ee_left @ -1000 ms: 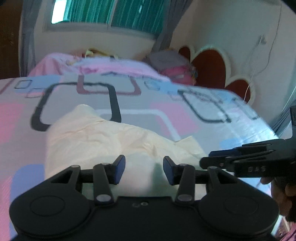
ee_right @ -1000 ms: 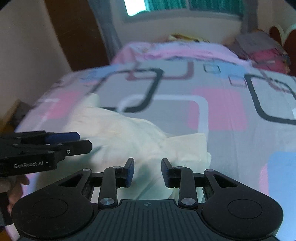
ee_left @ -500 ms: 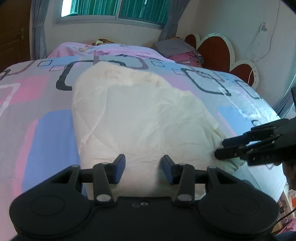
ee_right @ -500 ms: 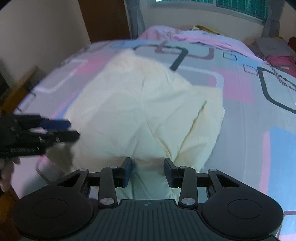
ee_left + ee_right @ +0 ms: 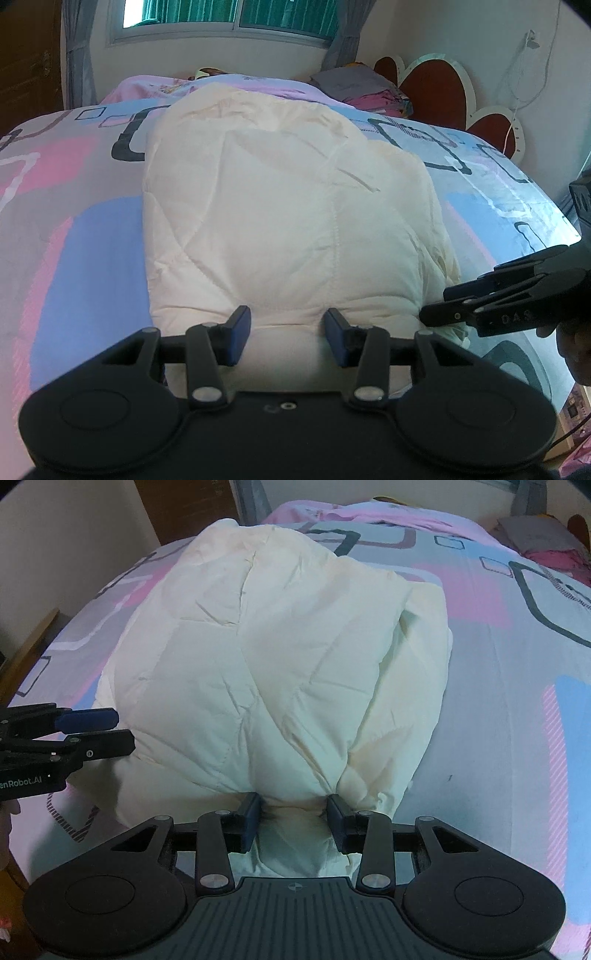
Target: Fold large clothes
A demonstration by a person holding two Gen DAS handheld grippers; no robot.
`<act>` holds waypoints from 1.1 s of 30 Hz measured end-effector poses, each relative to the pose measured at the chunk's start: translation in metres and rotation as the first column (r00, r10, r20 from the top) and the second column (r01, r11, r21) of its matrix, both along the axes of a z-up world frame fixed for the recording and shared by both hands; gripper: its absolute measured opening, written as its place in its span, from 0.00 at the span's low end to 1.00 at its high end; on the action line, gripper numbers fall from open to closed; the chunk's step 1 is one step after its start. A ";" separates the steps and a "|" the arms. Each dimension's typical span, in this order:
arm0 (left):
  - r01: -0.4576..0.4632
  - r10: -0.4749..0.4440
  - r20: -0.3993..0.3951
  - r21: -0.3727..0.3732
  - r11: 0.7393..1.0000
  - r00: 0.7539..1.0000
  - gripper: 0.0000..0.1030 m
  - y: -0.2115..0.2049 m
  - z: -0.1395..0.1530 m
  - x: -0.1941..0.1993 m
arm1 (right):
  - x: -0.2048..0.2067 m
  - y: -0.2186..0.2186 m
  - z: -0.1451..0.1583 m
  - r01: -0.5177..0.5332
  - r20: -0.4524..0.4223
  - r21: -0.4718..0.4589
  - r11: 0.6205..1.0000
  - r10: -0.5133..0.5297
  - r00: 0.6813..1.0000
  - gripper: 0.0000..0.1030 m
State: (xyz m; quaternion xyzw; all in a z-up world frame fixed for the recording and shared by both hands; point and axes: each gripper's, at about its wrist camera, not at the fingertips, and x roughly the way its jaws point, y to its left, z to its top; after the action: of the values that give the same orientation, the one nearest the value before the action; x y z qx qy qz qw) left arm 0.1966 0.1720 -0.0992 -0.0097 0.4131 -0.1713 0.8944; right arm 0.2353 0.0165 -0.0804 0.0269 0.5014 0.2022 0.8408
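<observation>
I have a cream quilted garment [image 5: 288, 221] spread lengthwise over the patterned bedsheet [image 5: 74, 258], its near hem bunched up against both of my claws. My left gripper [image 5: 286, 330] sits at that near hem with its blue pads [image 5: 238, 332] partway apart; a fold of the padded cloth fills the gap between them and touches both pads, so I have hold of it there. My right gripper [image 5: 293, 821] is at the same hem, toward the garment's other corner, jaws likewise partway apart and pinching a gathered ridge of the fabric, which creases into tight pleats right at the pads [image 5: 251, 819]. From the left camera, the right claw shows side-on just beside the garment's right edge, with part of my hand [image 5: 576, 350] behind it. Beyond the garment's far end lie a pink blanket [image 5: 229, 83] and a pile of folded clothes [image 5: 369, 90], near heart-shaped headboard panels [image 5: 436, 88].
</observation>
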 end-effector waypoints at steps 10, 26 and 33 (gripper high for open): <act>-0.112 0.106 0.149 0.032 0.993 0.983 0.91 -0.001 0.038 -0.054 | -0.049 -0.033 0.043 0.078 0.137 0.025 0.997 -0.081 0.987 0.83; -0.275 0.247 0.235 0.096 0.957 0.940 1.00 -0.066 0.070 -0.185 | -0.186 -0.075 0.077 0.115 0.265 0.006 0.993 -0.112 0.958 0.99; -0.303 0.263 0.262 0.125 0.945 0.929 1.00 -0.089 0.078 -0.245 | -0.244 -0.089 0.083 0.097 0.289 0.038 0.995 -0.103 0.952 0.99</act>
State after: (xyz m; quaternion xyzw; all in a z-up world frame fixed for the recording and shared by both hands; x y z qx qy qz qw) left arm -0.0486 0.0828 -0.0211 0.0248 0.3078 -0.0059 0.9511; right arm -0.0086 -0.0721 0.0023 0.0322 0.3682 0.1670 0.9140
